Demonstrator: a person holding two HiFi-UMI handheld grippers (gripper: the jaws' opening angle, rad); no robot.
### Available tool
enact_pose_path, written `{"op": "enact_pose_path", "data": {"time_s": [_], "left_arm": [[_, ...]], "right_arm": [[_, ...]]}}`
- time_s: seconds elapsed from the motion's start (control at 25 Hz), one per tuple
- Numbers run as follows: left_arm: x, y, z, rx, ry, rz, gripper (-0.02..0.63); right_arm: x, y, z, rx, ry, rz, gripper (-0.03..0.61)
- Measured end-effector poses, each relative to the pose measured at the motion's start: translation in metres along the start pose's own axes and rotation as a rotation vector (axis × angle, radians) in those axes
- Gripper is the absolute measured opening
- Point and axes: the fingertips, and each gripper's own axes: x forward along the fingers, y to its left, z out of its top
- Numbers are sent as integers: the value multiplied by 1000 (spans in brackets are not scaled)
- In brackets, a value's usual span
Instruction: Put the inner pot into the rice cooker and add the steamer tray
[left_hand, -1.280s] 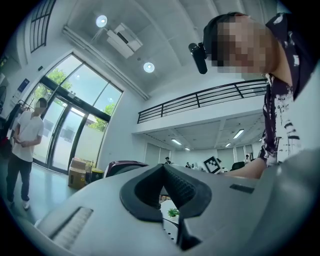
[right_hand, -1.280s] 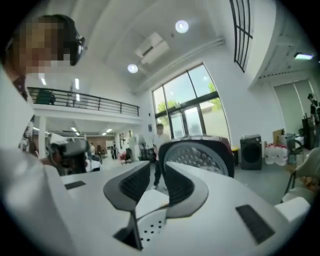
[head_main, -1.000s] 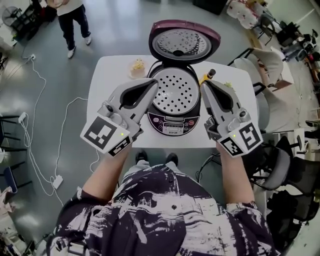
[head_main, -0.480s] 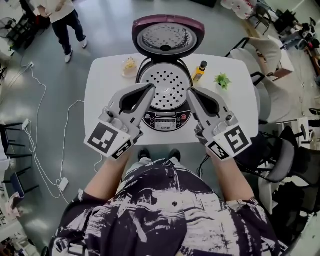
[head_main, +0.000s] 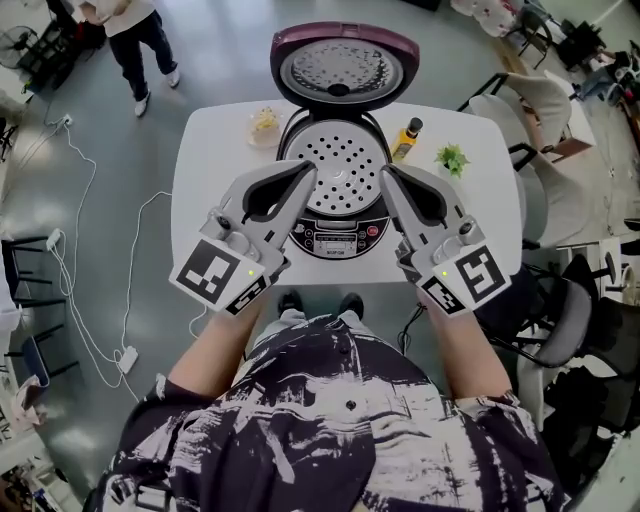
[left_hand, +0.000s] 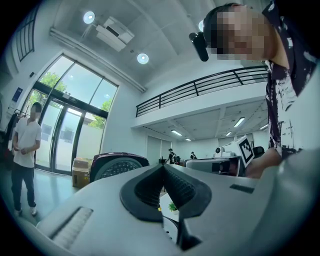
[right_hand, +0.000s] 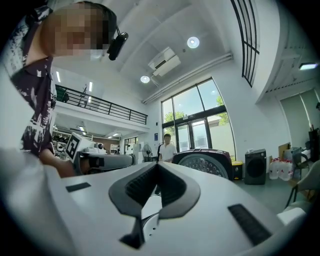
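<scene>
Both hands in front of me, one tool in each, pointing level across the white table (head_main: 205, 160).

Left gripper (head_main: 307, 170): I am holding it clenched. In the left gripper view the two ribbed pads are meeting at the tip with nothing between them.

Right gripper (head_main: 386, 172): I am also holding this one clenched. The pads are pressing together at the tip in the right gripper view, and it is carrying nothing.

Rice cooker (head_main: 340, 248): it is sitting in the middle of the table, directly ahead of me, with its purple lid (head_main: 343, 62) standing open at the far side.

Steamer tray (head_main: 343, 178): the perforated tray is lying in the mouth of the cooker. The inner pot is not showing under it, so I am not noting its position.

From the head view my two tips are flanking the tray, left tip at its left edge and right tip at its right edge. I cannot tell whether either is touching the cooker.

Also on the table: a small dish (head_main: 265, 122) left of the cooker, a yellow bottle (head_main: 406, 140) just right of it, and a little green plant (head_main: 452, 158) further right.

A person (head_main: 135, 40) is standing on the floor beyond the table's far left corner.
</scene>
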Motion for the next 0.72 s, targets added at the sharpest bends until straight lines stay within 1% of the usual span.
{"op": "enact_pose_path", "data": {"time_s": [0.72], "left_arm": [[-2, 7, -4, -7, 2, -2, 5]], "right_arm": [[10, 3, -5, -12, 10, 9, -3]]}}
